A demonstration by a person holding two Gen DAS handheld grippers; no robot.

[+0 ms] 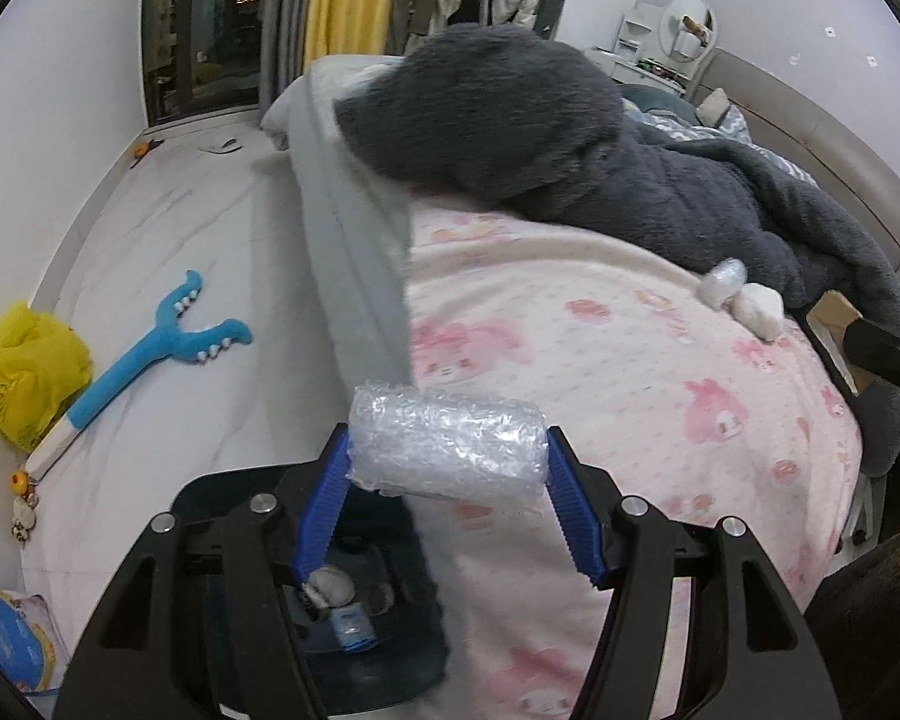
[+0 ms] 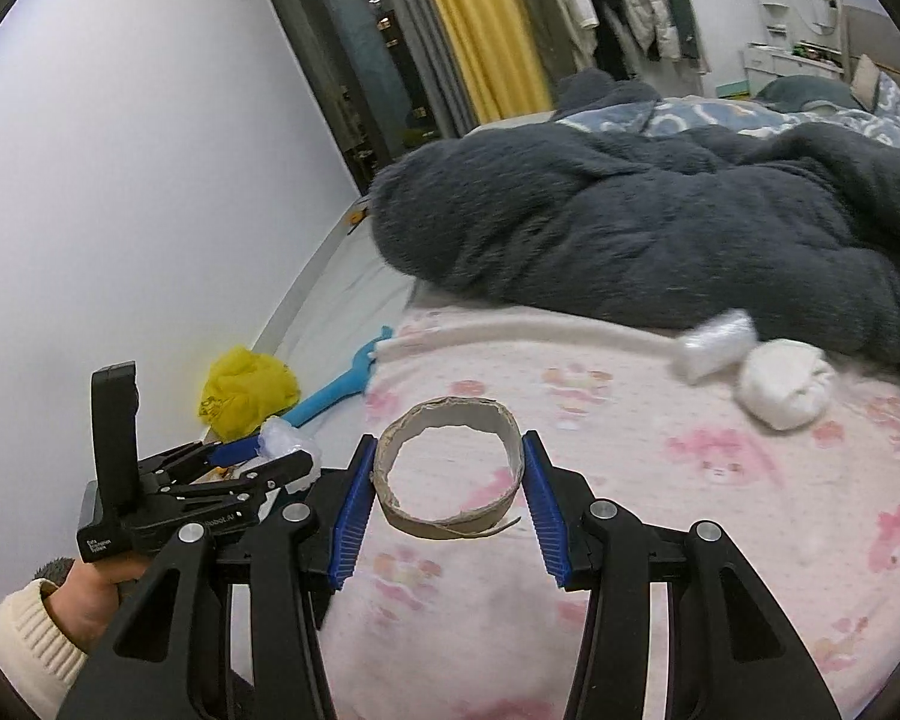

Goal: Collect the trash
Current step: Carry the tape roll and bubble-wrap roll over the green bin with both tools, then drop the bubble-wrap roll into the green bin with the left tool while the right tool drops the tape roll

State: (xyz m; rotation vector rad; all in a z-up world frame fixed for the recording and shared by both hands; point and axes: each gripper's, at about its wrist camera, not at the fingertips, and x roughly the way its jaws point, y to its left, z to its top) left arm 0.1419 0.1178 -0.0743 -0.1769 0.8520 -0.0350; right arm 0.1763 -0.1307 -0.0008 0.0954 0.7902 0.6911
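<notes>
Left tool clamps bubble wrap roll; right tool grips cardboard ring.

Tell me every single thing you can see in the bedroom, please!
bubble wrap roll: 1, clear, between the left gripper's fingers
cardboard ring: 1, brown, between the right gripper's fingers
bubble wrap wad: 1, clear, on the pink blanket beside the tissue ball
tissue ball: 1, white, on the pink blanket
pink blanket: 1, pink with bunnies, on the bed
fluffy robe: 1, dark grey, farther up the bed
plastic bag: 1, yellow, by the wall
massage stick: 1, blue, on the grey mattress
bin: 1, dark, below the left gripper, trash inside
curtain: 1, yellow, by the window
left hand-held gripper: 1, black with blue pads
right hand-held gripper: 1, black with blue pads
</notes>
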